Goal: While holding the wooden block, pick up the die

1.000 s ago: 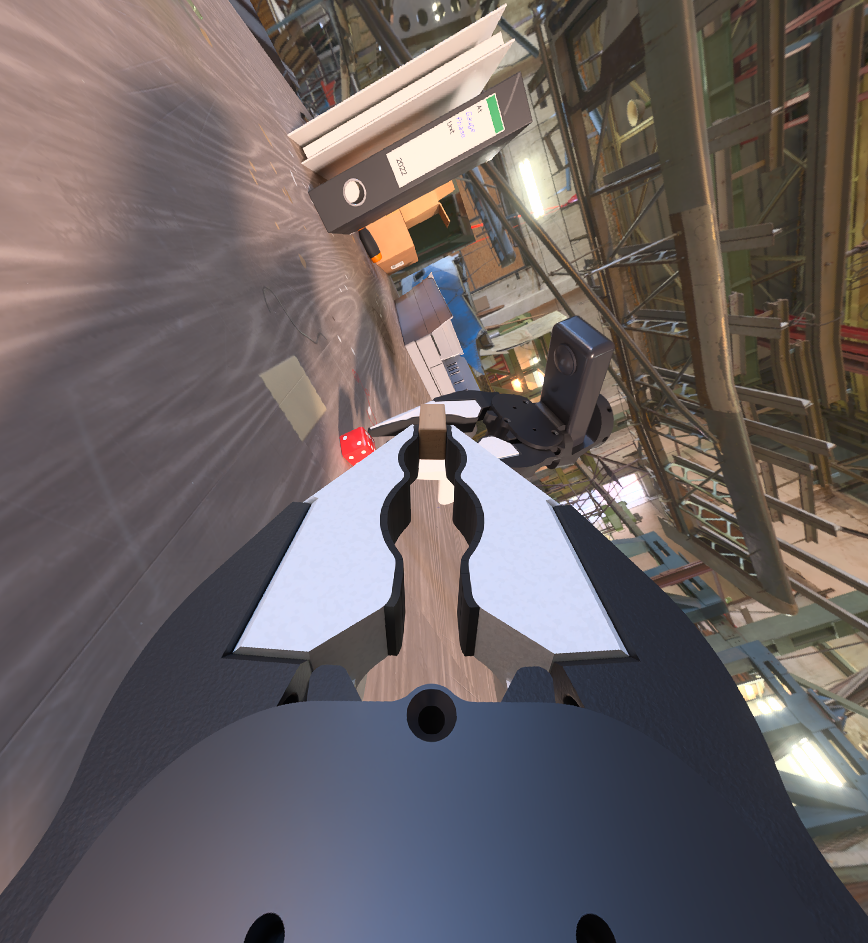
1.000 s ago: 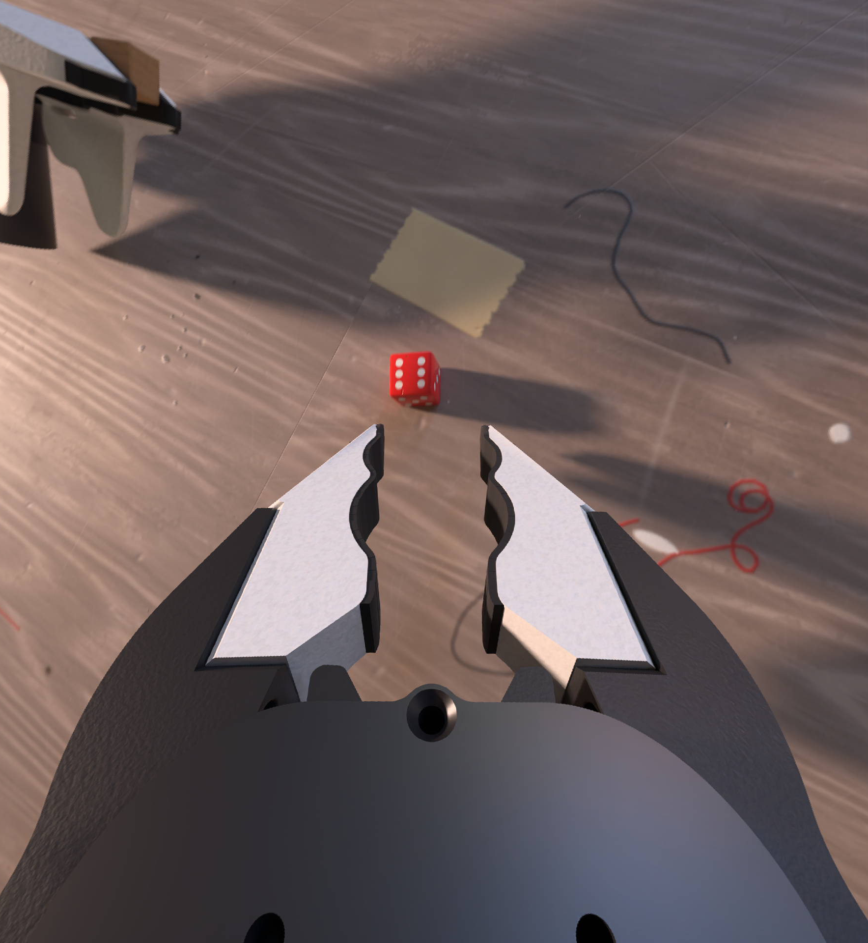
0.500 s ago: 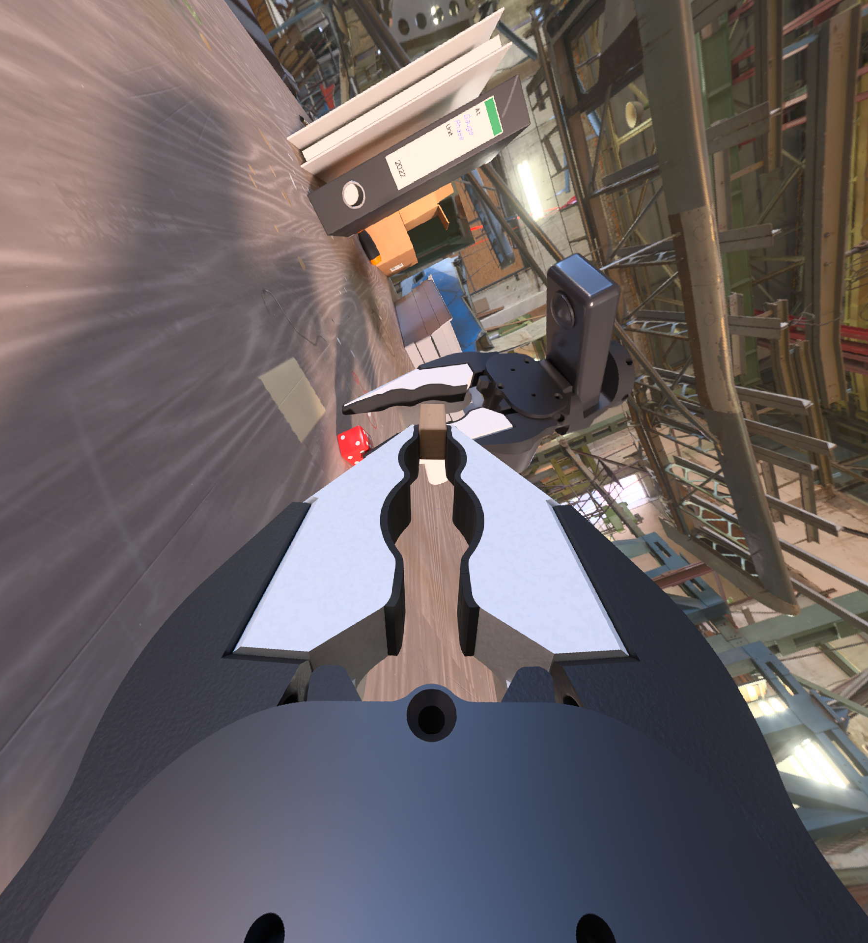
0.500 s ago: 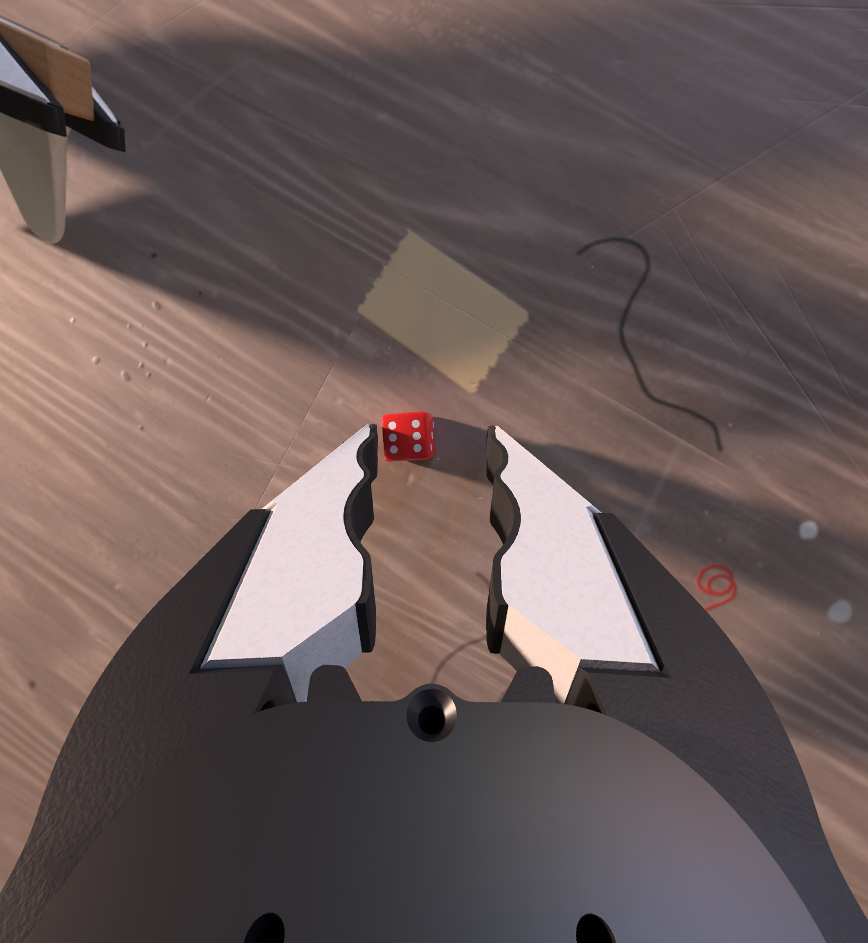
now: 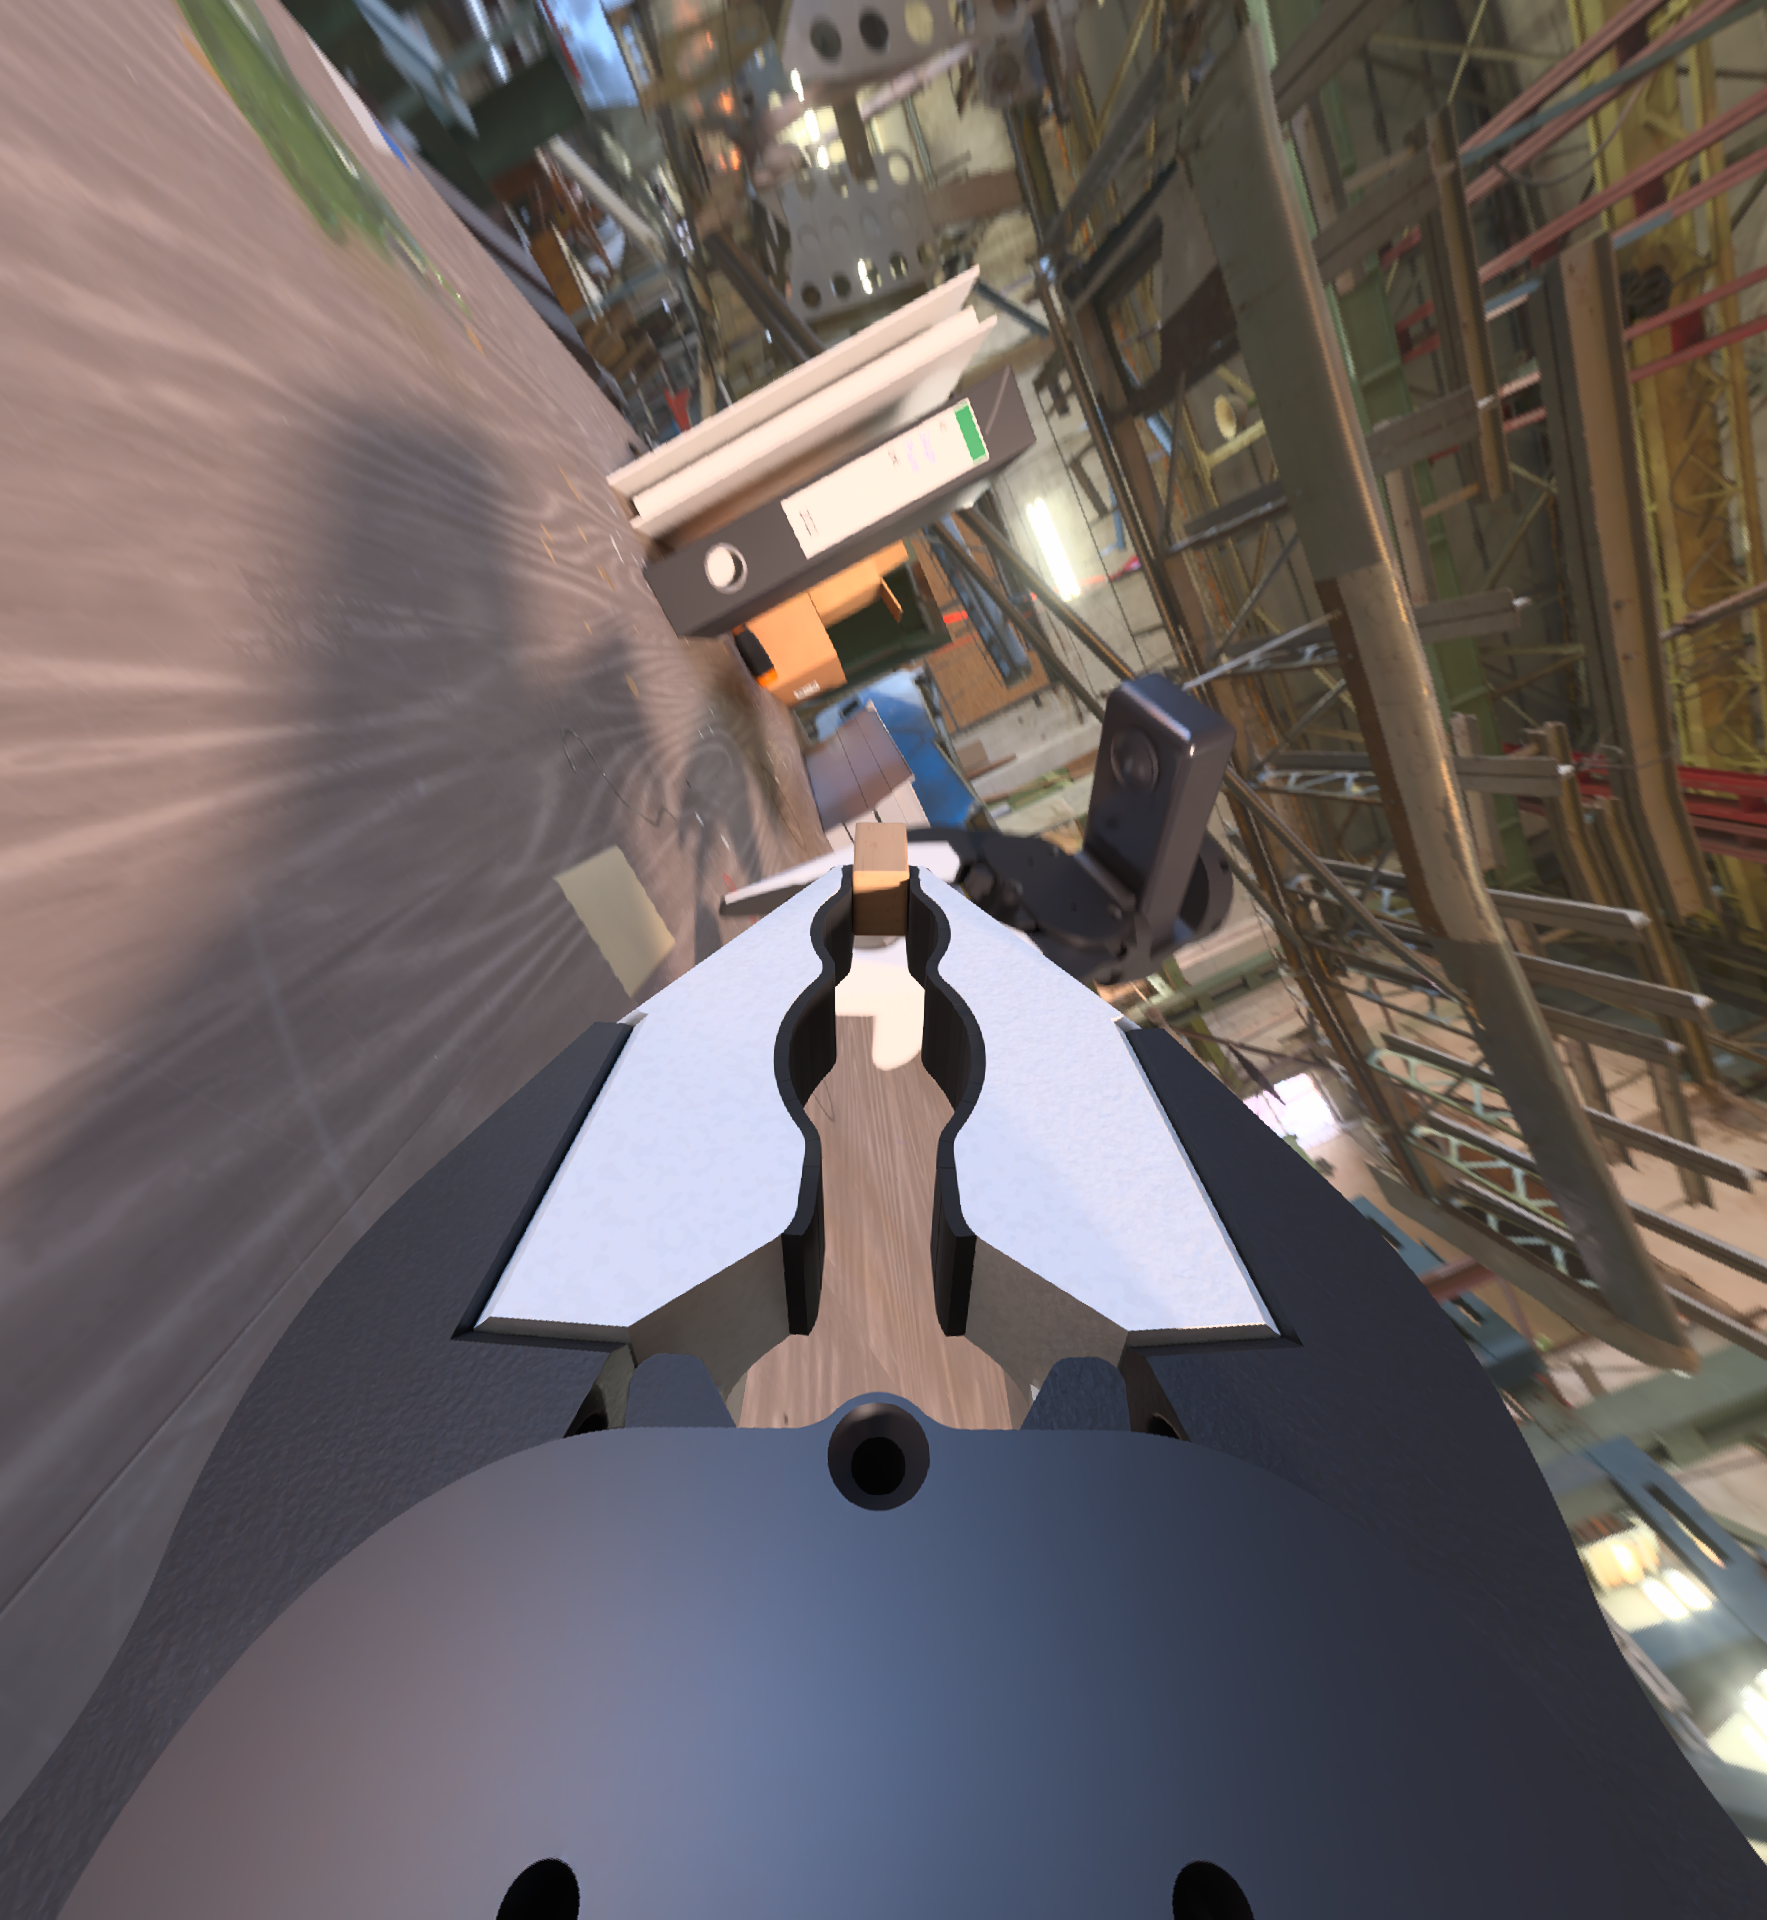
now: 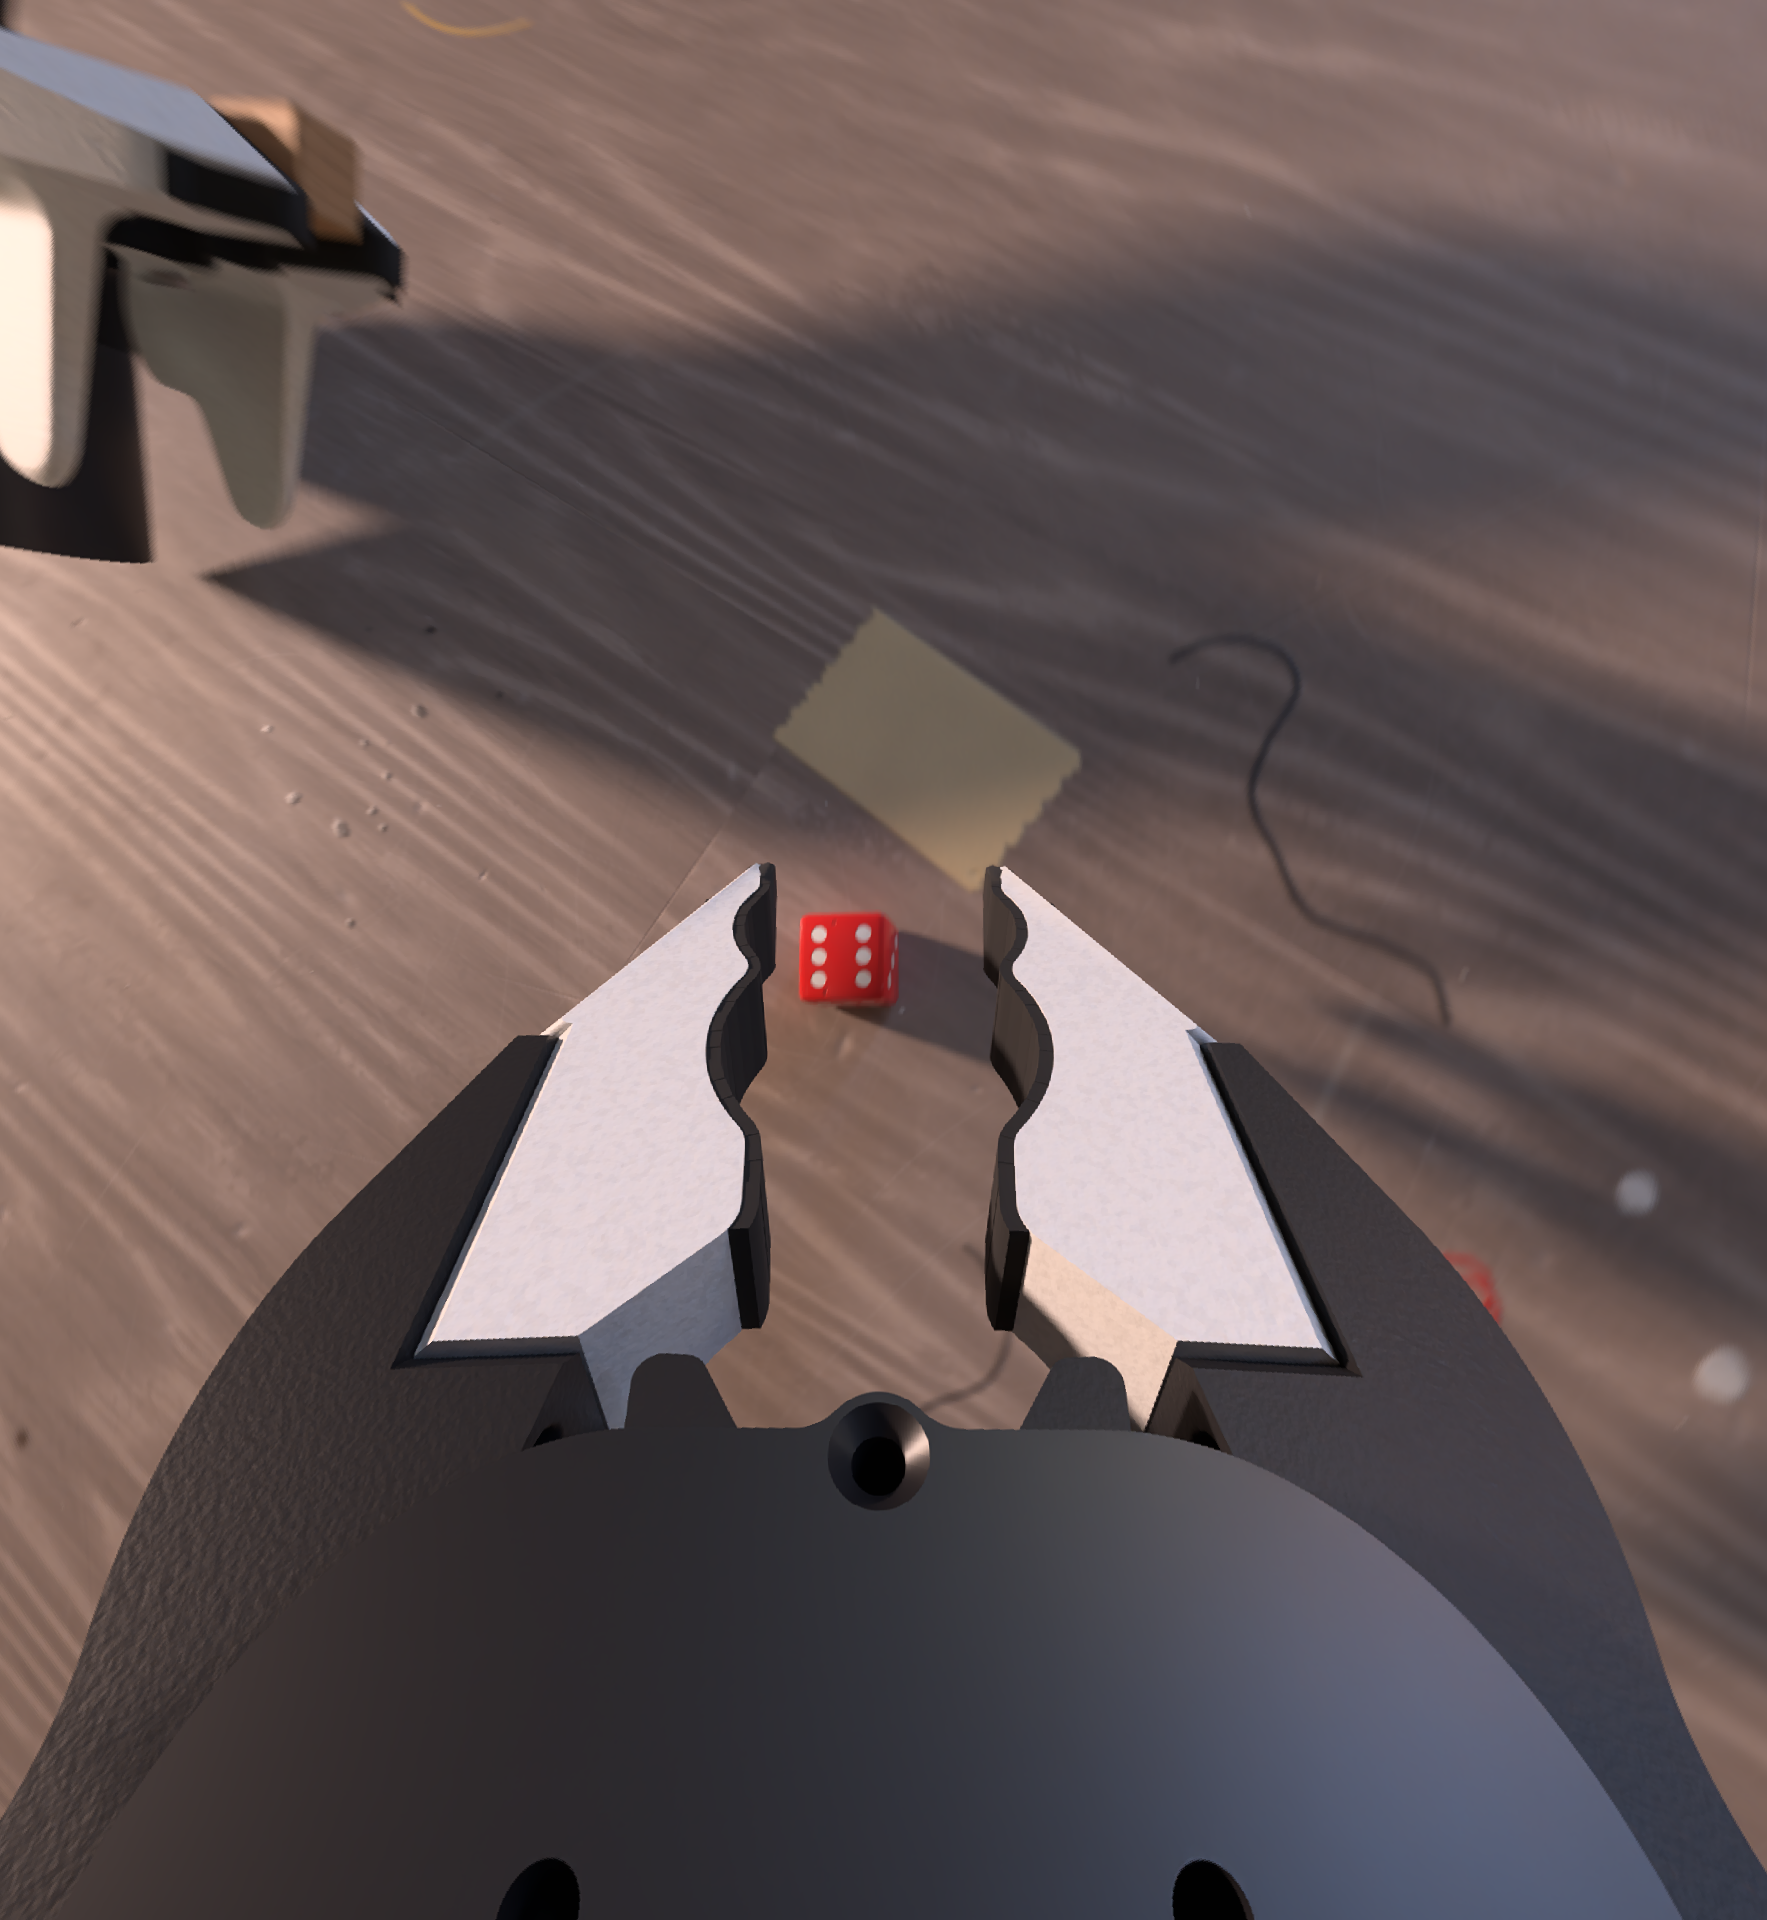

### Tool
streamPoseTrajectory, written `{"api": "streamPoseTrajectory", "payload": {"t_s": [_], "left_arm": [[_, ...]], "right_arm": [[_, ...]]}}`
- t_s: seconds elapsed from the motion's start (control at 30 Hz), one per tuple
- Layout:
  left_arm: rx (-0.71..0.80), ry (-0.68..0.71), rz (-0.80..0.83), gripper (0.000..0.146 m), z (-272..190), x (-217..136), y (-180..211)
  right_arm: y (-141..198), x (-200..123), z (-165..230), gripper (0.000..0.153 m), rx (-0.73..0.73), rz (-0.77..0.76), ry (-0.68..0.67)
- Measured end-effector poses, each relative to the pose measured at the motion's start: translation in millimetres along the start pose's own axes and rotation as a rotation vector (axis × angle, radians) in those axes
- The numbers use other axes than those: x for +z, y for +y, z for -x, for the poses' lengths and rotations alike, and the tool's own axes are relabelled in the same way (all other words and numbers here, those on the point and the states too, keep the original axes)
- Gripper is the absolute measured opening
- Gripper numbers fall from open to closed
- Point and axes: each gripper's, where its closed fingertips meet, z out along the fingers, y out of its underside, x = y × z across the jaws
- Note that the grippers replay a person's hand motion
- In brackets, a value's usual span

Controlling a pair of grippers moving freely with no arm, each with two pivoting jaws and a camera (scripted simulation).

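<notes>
Right wrist view: my right gripper [image 6: 879, 914] stands wide around the die [image 6: 848, 958] on the table [image 6: 235, 1039], left gripper [image 5: 881, 883] clamping the wooden block [image 5: 879, 871]; next I judge, lower slightly, then close.

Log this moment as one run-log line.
left gripper: shut on wooden block | right gripper: open, straddling red die | die: on table

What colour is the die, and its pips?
The die is red with white pips, clearest in the right wrist view.
</notes>
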Motion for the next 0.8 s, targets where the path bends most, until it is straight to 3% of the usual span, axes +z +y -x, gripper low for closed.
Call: {"api": "streamPoseTrajectory", "payload": {"t_s": [0.1, 0.27, 0.47, 0.6, 0.8], "left_arm": [[0.035, -0.025, -0.065, 0.008, 0, -2, -5], [0.059, -0.042, -0.116, 0.008, -1, -2, -6], [0.045, -0.039, -0.133, 0.008, -1, -4, -9], [0.046, -0.039, -0.130, 0.008, -1, -4, -9], [0.036, -0.045, -0.136, 0.008, -1, -4, -9]], "right_arm": [[15, 4, 4, 0.048, 0.060, 0.025, 0.089], [13, 8, 14, 0.050, 0.084, 0.049, 0.117], [15, 13, 7, 0.031, 0.010, 0.174, 0.249], [15, 13, 6, 0.019, -0.016, 0.199, 0.252], [15, 12, 2, 0.019, -0.046, 0.189, 0.255]]}}
